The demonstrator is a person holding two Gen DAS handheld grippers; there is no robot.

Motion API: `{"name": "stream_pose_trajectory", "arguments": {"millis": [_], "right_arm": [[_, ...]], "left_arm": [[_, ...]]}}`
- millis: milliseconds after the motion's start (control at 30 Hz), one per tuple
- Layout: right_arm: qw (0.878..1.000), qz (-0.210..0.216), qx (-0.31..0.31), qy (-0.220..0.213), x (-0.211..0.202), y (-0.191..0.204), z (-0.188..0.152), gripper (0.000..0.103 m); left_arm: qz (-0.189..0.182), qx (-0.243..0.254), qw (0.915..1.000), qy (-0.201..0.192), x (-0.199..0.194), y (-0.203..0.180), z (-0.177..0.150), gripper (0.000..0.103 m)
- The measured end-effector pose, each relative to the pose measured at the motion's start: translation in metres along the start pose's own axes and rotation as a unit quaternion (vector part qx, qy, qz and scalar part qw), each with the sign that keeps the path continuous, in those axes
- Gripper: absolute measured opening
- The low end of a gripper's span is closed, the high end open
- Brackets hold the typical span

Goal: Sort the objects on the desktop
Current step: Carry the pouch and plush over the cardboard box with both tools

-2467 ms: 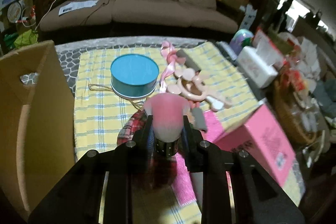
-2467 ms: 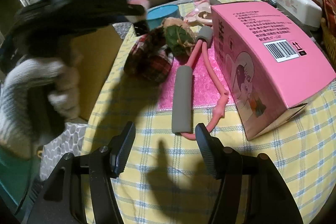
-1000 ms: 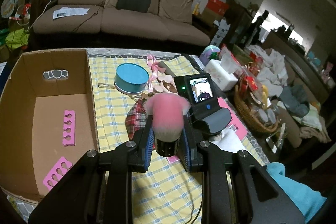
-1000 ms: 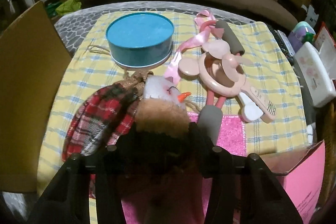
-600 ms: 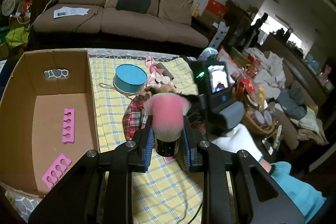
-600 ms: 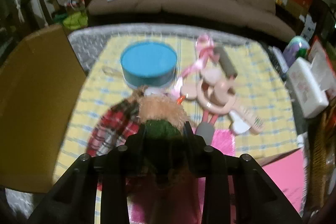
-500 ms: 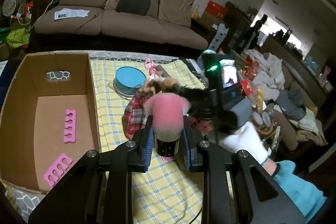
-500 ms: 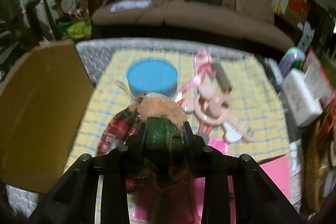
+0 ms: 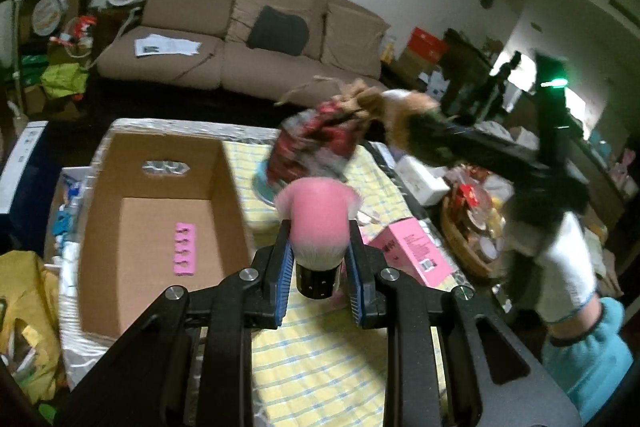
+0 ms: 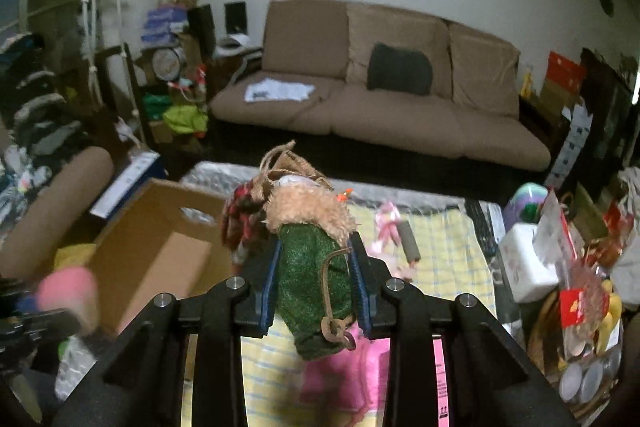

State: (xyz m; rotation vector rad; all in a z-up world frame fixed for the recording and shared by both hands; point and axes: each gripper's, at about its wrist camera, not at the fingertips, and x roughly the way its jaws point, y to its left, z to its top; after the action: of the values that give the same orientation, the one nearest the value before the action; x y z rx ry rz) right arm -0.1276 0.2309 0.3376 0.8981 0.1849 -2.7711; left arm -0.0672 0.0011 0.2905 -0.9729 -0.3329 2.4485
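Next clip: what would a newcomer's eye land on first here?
Probably the fluffy pink brush clamped upright in the left gripper, dead centre. Next, the plaid-and-green stuffed doll gripped by the right gripper, lifted above the yellow checked cloth. Left sits an open cardboard box.

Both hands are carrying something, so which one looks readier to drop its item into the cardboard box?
Probably the left. Its gripper holds the pink brush right beside the cardboard box, while the right gripper holds the doll farther off, above the table.

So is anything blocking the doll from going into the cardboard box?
Nothing visible does. The doll, clamped in the right gripper, hangs above the table, and the cardboard box is open-topped with only a pink toe separator showing inside.
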Motion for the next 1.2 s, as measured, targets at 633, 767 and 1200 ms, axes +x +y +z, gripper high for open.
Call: {"name": "stream_pose_trajectory", "arguments": {"millis": [633,767,1200], "right_arm": [[0.997,0.045,-0.065,0.014,0.035,0.149,0.028,0.031],[0.995,0.045,-0.074,0.043,0.085,0.175,0.023,0.031],[0.991,0.0,-0.12,0.053,0.154,0.202,0.036,0.031]], "left_arm": [[0.041,-0.058,0.9974,0.005,-0.039,0.112,-0.011,0.022],[0.04,-0.062,0.9972,0.01,-0.03,0.126,-0.011,0.022],[0.029,-0.086,0.9956,0.02,-0.009,0.153,-0.015,0.022]]}}
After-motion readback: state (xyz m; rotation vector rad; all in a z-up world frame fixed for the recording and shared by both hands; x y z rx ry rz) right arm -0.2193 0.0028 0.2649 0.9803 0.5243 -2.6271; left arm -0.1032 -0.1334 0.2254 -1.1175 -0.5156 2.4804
